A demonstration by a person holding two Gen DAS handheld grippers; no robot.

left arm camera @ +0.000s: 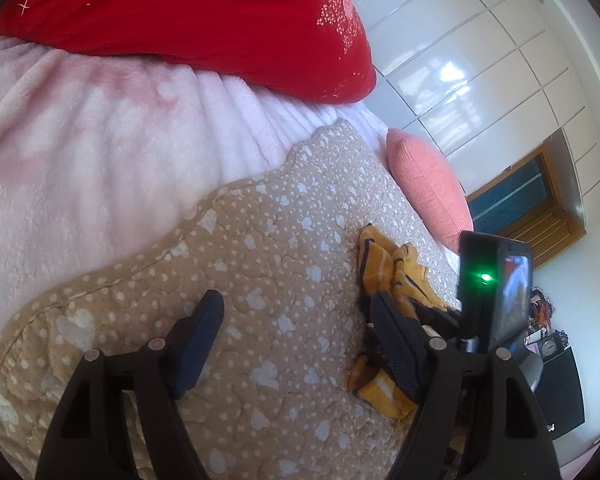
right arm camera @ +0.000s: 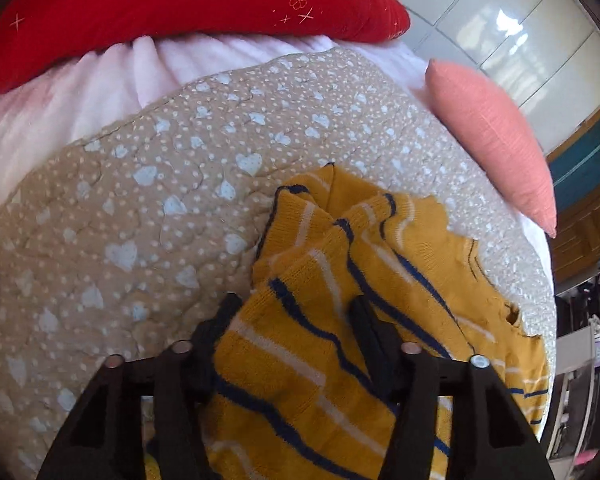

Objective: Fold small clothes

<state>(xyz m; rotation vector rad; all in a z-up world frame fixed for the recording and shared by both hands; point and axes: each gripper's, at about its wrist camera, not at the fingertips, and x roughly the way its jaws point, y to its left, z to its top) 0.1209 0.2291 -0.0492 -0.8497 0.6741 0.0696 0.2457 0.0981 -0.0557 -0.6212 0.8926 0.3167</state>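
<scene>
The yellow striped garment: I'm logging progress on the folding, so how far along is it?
Done: nothing looks folded; the yellow striped garment lies rumpled on the tan quilt. In hand: the right tool has knit bunched between its fingers; whether it pinches is unclear. The left tool is open over bare quilt. Left: flattening and every fold.

Small knitted garment (right arm camera: 340,280), mustard yellow with navy and white stripes: lying crumpled and bunched in folds on the tan heart-print quilt (right arm camera: 140,220), near the quilt's right edge, partly doubling over itself.
</scene>
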